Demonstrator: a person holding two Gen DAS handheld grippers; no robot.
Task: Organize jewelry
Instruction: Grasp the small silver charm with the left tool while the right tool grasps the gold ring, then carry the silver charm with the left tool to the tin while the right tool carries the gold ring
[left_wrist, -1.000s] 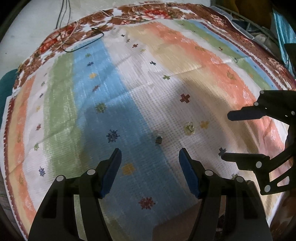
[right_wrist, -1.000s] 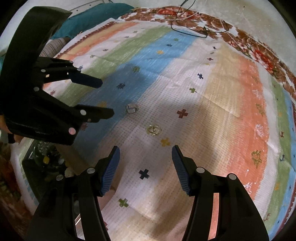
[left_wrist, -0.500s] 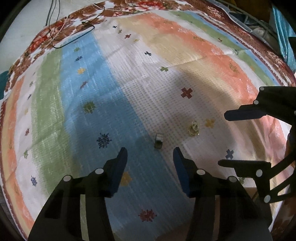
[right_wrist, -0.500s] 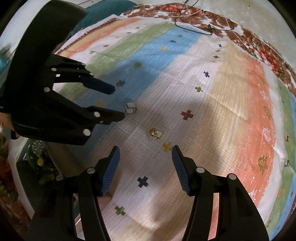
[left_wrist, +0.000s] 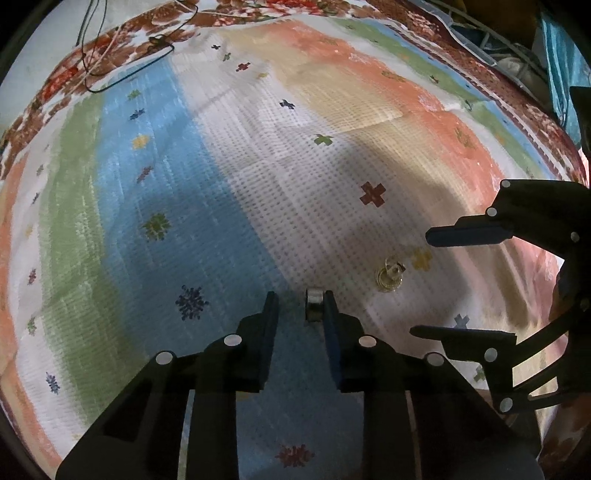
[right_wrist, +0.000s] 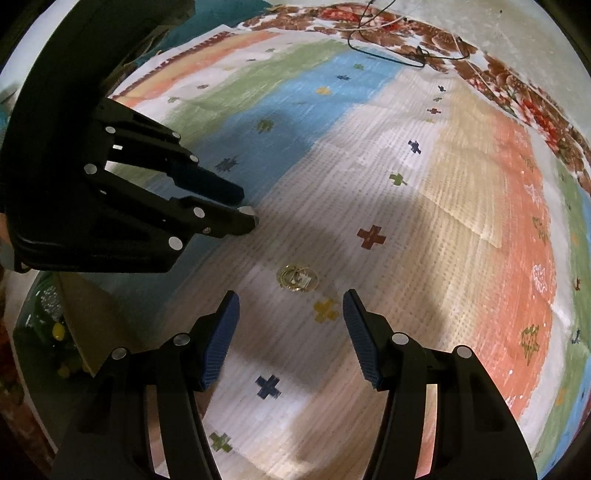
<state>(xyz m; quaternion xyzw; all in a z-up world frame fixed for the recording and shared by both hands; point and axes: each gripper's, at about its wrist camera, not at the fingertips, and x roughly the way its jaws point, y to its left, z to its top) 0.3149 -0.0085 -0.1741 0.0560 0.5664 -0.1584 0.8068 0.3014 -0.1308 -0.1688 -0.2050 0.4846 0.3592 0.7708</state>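
**Striped cloth, two jewelry pieces, left gripper on the silver ring**

Striped woven cloth (left_wrist: 236, 206) covers the whole work surface: blue, green, white, beige and orange bands with small cross and star motifs, and a brown floral border along the far edge. Thin black cable (left_wrist: 122, 74) lies looped on that border.

Left gripper (left_wrist: 301, 314) is low over the cloth at the blue/white boundary, fingers narrowed but with a gap. Silver ring (left_wrist: 314, 308) stands on edge between them, touching the inner face of the right-hand finger; the other finger stands apart from it. Not pinched from both sides as far as the left wrist view shows. In the right wrist view the same ring (right_wrist: 246, 211) shows as a pale bit at the tip of the nearer finger.

Gold piece (right_wrist: 297, 277), a small coiled gold item, exact type unclear, lies flat on the white band, just beside a yellow cross motif (right_wrist: 325, 309). It sits near the ring, to its right in the left wrist view (left_wrist: 389, 275).

Right gripper (right_wrist: 291, 314) hovers with blue-padded fingers (right_wrist: 221, 339) spread wide, holding nothing, the gold piece just ahead of the tips. Seen from the side in the left wrist view (left_wrist: 421, 284), also spread.

Dark container with small yellow bits (right_wrist: 55, 332) sits at lower left of the right wrist view, contents unclear.
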